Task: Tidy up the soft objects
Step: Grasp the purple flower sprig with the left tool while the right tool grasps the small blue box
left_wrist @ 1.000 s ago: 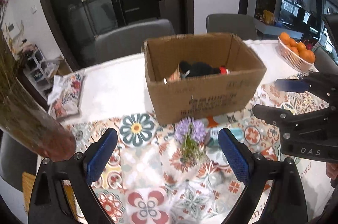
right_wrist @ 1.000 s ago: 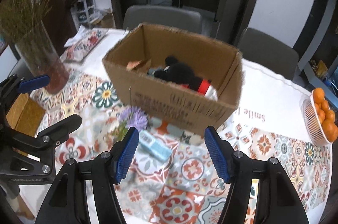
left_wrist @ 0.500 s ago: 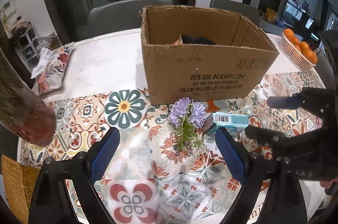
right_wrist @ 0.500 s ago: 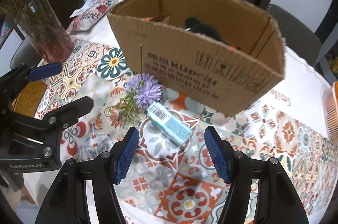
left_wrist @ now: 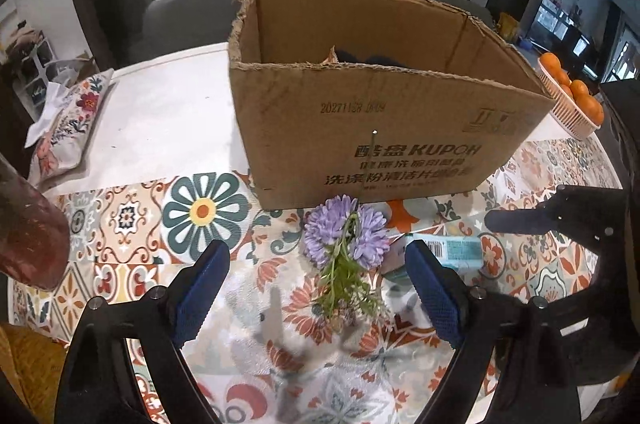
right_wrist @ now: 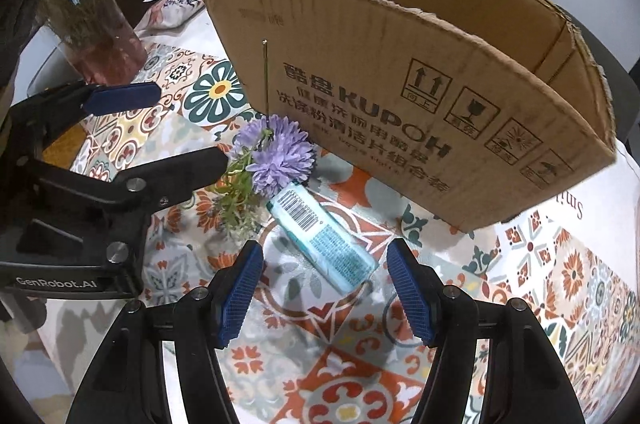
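Note:
A purple artificial flower point(left_wrist: 346, 238) with green leaves lies on the patterned tablecloth in front of an open cardboard box point(left_wrist: 384, 128). It also shows in the right wrist view point(right_wrist: 276, 154). A pale blue tissue pack point(right_wrist: 322, 236) lies just right of the flower; it shows in the left wrist view too point(left_wrist: 444, 250). A dark soft thing point(left_wrist: 360, 58) lies inside the box. My left gripper point(left_wrist: 318, 292) is open and low, with the flower between its fingers. My right gripper point(right_wrist: 326, 294) is open, just short of the tissue pack.
A glass vase point(right_wrist: 96, 24) with dry stems stands at the left. A floral fabric pouch point(left_wrist: 66, 132) lies on the white tabletop at far left. A basket of oranges point(left_wrist: 570, 96) stands at the right. Grey chairs point(left_wrist: 192, 12) stand behind the table.
Both grippers have dropped lower and moved closer to the table; the flower and the tissue pack now lie near the fingertips. The box's contents are mostly hidden behind its front wall.

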`<move>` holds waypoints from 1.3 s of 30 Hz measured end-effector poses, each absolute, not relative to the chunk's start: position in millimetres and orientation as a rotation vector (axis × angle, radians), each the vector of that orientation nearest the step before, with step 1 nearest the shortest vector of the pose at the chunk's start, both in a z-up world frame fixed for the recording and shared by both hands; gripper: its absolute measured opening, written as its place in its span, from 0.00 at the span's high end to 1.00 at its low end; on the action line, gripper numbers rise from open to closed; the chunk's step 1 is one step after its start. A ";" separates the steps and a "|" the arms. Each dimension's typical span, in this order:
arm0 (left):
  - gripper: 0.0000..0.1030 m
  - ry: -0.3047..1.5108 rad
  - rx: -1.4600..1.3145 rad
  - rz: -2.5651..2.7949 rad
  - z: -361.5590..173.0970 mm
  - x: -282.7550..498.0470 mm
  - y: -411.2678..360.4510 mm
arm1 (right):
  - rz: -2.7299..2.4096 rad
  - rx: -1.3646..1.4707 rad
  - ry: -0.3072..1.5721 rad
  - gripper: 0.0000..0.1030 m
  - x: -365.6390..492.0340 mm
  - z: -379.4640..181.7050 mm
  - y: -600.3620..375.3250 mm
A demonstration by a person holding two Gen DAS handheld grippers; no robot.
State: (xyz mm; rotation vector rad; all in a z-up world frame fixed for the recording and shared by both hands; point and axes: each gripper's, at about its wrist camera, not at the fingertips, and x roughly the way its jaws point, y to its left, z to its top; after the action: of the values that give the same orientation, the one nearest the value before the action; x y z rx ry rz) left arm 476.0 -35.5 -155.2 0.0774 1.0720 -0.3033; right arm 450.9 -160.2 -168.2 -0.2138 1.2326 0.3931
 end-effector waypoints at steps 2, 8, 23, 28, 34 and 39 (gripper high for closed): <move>0.13 1.084 0.056 -0.308 -160.2 481.2 -37.3 | 0.402 -0.222 1.228 0.36 454.1 -170.7 -159.3; 0.17 1.132 -0.001 -0.295 -180.0 494.6 -40.5 | 0.405 -0.229 1.228 0.36 463.0 -181.3 -158.5; 0.49 1.205 -0.043 -0.281 -218.4 511.4 -55.1 | 0.364 -0.158 1.237 0.49 465.8 -202.2 -165.4; 0.56 1.212 -0.064 -0.295 -224.3 508.7 -58.0 | 0.332 -0.114 1.216 0.61 461.5 -199.7 -170.5; 0.59 1.195 -0.054 -0.280 -217.9 496.8 -55.1 | 0.291 -0.043 1.201 0.67 452.0 -198.1 -177.0; 0.59 1.167 -0.042 -0.261 -205.9 478.5 -52.7 | 0.278 0.009 1.185 0.70 440.8 -193.6 -181.0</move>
State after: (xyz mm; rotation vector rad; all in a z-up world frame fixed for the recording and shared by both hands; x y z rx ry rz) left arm 478.5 -52.7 -205.9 -0.0424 1.1671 -0.2607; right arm 440.8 -181.0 -193.6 0.0092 1.1854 0.2782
